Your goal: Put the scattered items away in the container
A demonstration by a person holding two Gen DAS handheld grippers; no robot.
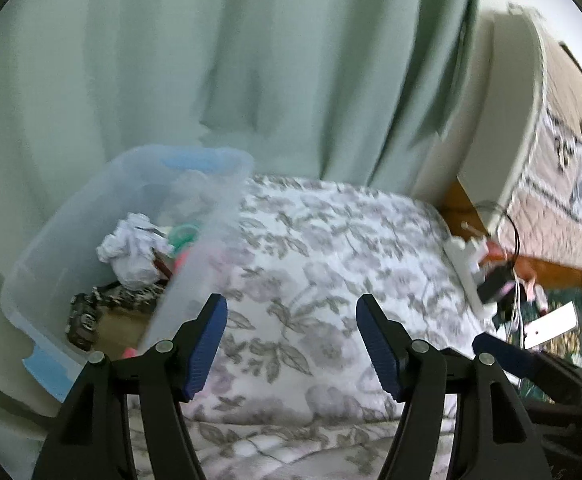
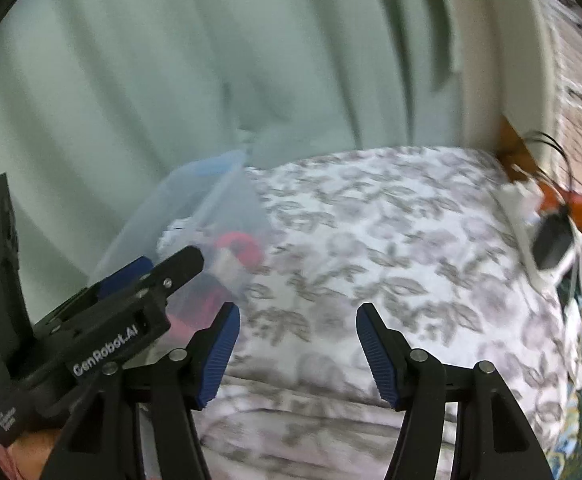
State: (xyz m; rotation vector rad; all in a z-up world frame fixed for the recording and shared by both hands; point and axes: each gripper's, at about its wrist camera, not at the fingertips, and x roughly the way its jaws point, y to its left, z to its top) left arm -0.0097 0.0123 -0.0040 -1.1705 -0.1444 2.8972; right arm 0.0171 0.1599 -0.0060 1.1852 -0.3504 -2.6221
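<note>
The clear plastic storage container sits on the floral-patterned bed cover and holds crumpled white paper and other small items. Right of the container the cover shows nothing loose. Left claw and right claw both gape, gripping nothing. Any further pickup should clear the container's rim.

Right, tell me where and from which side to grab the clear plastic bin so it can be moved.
Take the clear plastic bin by the long rim facing the floral bedspread, coming from above. That edge is thin, straight and unobstructed, so one finger could slip inside and one outside. The crumpled paper sits lower inside, probably clear of the fingers. Both grippers are open and empty.
</note>
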